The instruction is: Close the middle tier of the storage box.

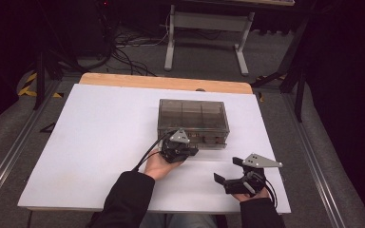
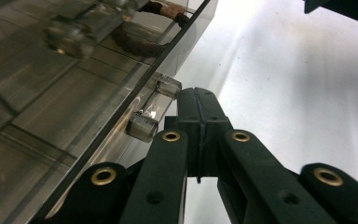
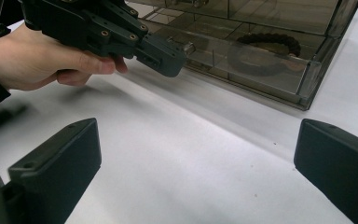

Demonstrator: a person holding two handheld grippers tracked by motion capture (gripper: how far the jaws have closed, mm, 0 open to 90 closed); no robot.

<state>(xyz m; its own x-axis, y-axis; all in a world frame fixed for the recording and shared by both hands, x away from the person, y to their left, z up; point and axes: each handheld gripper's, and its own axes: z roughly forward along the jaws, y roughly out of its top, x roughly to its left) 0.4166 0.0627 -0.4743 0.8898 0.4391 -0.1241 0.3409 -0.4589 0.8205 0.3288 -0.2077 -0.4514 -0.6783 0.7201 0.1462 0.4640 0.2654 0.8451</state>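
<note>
— Two grippers on the table, then? Where are they?

— Yes. The left gripper [image 1: 179, 148] is up against the front of a smoky clear plastic box [image 1: 193, 115], which sits a little right of the middle of the white table [image 1: 90, 142]. The right gripper [image 1: 240, 173] hangs over the near right corner of the table, apart from the box.

— How do the jaws stand?

— The left jaws are pressed together; in the left gripper view the two black tips meet with no gap, right beside a small clear handle [image 2: 153, 112] on the box's front. They are not around it: the handle lies just to their side. The right jaws are wide apart, with bare table between them in the right gripper view.

— Anything in the box?

— It is split into compartments. In the right gripper view a dark braided ring [image 3: 266, 49] lies in the lowest part, behind the clear front. The left hand [image 3: 32, 58] and its gripper show there too, tips at the box front.
</note>
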